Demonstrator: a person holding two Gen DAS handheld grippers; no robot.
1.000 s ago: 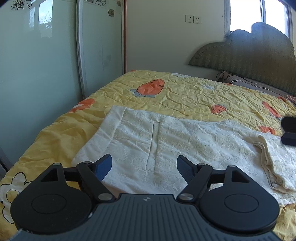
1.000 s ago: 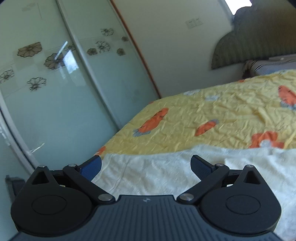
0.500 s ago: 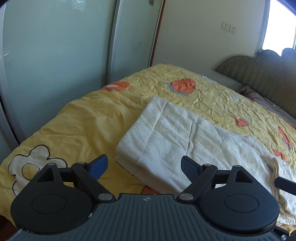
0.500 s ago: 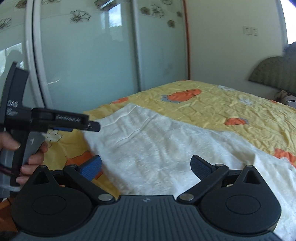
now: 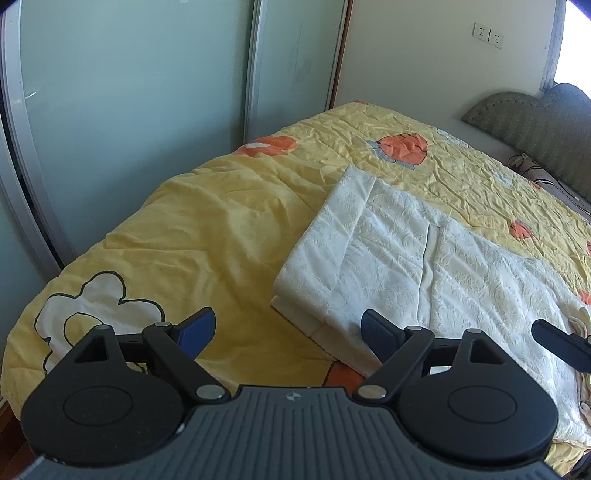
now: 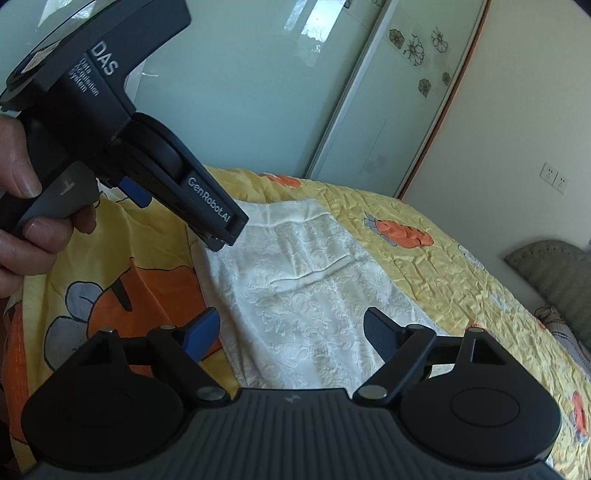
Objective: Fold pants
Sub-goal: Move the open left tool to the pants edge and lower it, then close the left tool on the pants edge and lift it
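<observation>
The white pants (image 5: pixel 417 258) lie on the yellow bed (image 5: pixel 207 236), long axis running from near left to far right. Both the left claw (image 5: pixel 284 330) and the right claw (image 6: pixel 291 328) hover released above the near folded end, the left one nearer its corner.

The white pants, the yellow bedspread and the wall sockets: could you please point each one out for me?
white pants (image 5: pixel 399 258), left wrist view, on the flat middle of the folded cloth.
yellow bedspread (image 5: pixel 207 236), left wrist view, on a bare patch left of the pants.
wall sockets (image 5: pixel 488 31), left wrist view, between the two plates.
</observation>
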